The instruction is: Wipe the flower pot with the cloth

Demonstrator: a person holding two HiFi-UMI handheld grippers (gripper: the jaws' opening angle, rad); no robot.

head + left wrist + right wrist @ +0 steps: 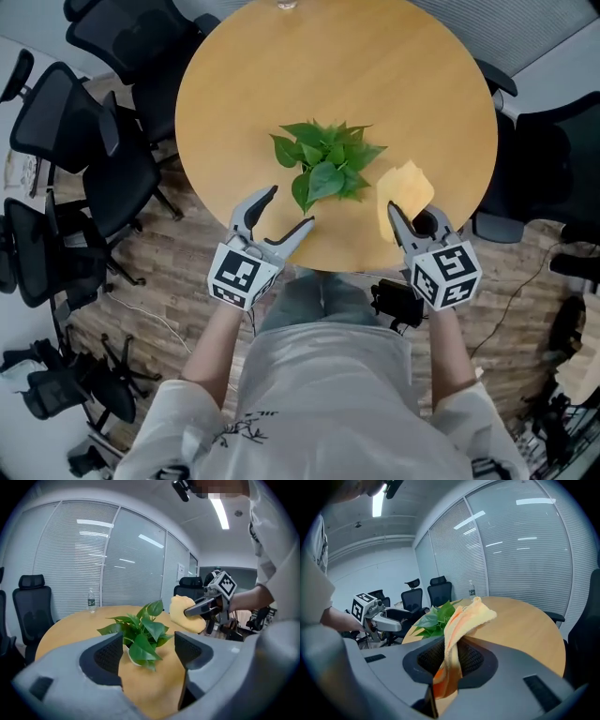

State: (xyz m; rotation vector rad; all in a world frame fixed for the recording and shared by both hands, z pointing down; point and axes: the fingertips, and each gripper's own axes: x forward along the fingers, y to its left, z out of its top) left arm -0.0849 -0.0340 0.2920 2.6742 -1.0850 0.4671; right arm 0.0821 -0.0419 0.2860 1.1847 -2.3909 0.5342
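**Approach stage: cloth in hand, pot not yet touched**

Nearest to us, at the lower edge of the head view, both grippers sit at the near rim of the round worktop [281, 84]. The right gripper [412, 223], lower right of centre, is clamped on the yellow cloth [461, 620]. The fabric is pinched between its pads, and the free end stands up and flops forward. The left gripper [149, 651], lower left of centre, has its jaws spread with nothing between them, and it points at the plant.

Farther in, at mid-worktop, stands the leafy plant [326, 159]. The flower pot [131, 659] shows only as a pale sliver under the leaves in the left gripper view. From above, the foliage hides it entirely. Neither gripper touches it, and the cloth is near the leaves but apart from them.

Beyond, a water bottle [91, 599] stands at the far rim.

We judge that wiping has not begun. The next move calls for the left gripper to come in low beneath the leaves and steady the pot. The right gripper should then lay the cloth against the pot wall without crushing the foliage.
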